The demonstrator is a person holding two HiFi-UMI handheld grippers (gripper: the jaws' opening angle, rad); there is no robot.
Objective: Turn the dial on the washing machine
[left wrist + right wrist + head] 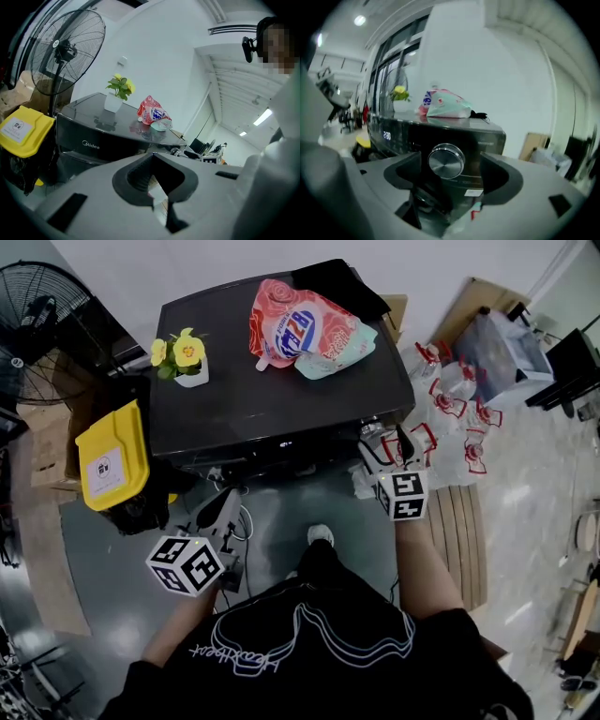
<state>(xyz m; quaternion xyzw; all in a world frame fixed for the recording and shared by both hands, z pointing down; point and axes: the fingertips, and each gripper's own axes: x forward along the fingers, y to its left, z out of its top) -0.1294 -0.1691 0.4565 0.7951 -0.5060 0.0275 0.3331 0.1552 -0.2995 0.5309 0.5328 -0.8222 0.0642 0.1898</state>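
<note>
Right gripper [449, 180] gapes open with the dial [446, 161] between its jaws, left gripper [159, 190] is clenched empty, and the washer-top pot [193, 377] holds yellow flowers [185, 351].

Test hall — pedestal fan [62, 47], strip lights [263, 117]

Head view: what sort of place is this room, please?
Probably a workroom or storage area rather than a home laundry: the washing machine stands among a standing fan, a yellow bin and heaped plastic bags.
</note>
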